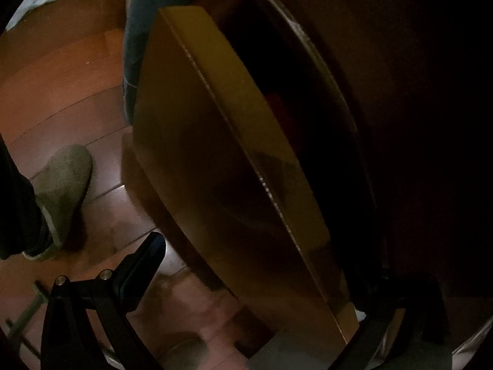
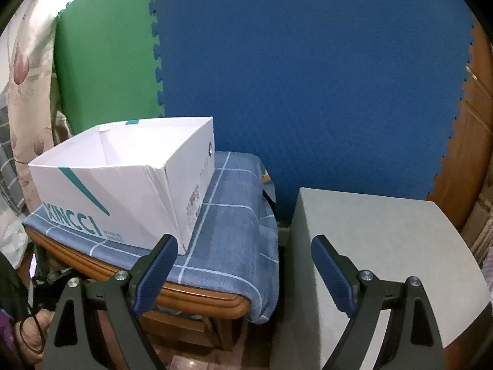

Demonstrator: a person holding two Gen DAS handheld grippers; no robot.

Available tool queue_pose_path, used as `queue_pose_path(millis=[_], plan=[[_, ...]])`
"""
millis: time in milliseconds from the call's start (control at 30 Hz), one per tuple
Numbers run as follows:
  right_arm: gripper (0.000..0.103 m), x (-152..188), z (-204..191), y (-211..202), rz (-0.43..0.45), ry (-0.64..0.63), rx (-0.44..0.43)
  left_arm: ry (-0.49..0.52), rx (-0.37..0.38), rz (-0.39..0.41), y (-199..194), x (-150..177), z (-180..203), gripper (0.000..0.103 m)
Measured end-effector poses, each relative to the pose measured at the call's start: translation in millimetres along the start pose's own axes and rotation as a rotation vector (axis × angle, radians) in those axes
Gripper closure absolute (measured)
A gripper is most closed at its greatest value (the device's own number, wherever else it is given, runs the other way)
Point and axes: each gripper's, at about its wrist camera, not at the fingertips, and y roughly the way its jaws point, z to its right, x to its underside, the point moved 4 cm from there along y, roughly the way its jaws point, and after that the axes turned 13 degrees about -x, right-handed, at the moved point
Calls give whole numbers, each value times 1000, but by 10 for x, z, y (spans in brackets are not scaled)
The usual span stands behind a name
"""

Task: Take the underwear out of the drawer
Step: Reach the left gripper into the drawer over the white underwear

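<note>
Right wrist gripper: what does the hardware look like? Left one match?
Right gripper: black angular finger arms with silver round bolts at the pivots, and dark blue ribbed fingertip pads. Left gripper: same black arms and silver bolts; one dark pad shows, its colour unclear in the dim light. No cables or markings visible.

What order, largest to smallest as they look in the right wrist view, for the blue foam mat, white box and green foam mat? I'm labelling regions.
1. blue foam mat, by far the widest area.
2. white box.
3. green foam mat.
The last two look close, and the box sits nearer the camera, so their order is unsure.
</note>
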Motion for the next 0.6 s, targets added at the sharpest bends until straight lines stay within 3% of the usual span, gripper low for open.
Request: queue_pose_path(millis=[167,367,600], plan=[[12,8,-4,9,-1,-3,-2,-7,-53,-46,3,23,-31,0],[12,16,-2,-1,2,6,-6,91,-163,16,-180,110,-32,0],[12,14,24,-15,4,11,-8,173,-198,-67,-207,142,-121,0]])
